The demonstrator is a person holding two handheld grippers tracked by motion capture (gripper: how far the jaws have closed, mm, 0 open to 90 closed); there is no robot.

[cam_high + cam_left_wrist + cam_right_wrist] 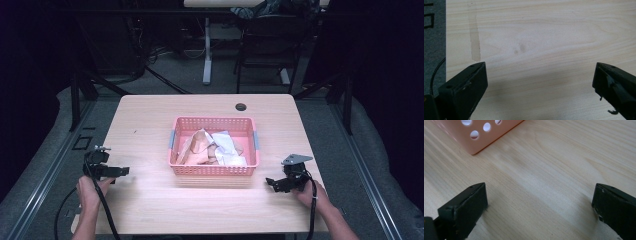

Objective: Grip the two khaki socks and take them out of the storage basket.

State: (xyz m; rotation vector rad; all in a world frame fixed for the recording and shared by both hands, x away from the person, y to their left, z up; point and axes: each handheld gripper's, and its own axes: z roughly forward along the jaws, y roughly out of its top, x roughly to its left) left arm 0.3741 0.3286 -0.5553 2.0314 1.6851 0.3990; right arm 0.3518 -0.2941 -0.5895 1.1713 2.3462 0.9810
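Note:
A pink plastic basket [214, 169] stands at the middle of the wooden table [150, 120], holding crumpled beige and white cloth [212, 147]. My left gripper [120, 171] rests near the table's left front edge, held in a hand, jaws wide open over bare wood [539, 75]. My right gripper [272, 183] lies at the right front, just right of the basket, also open with nothing between its jaws [539, 195]. A corner of the basket [477, 137] shows at the upper left of the right gripper view.
A round cable hole [241, 106] sits near the table's far edge. Grey floor and black frame rails flank the table. Desk legs and chairs stand beyond the far edge. A tape strip [475, 40] marks the wood by the left edge.

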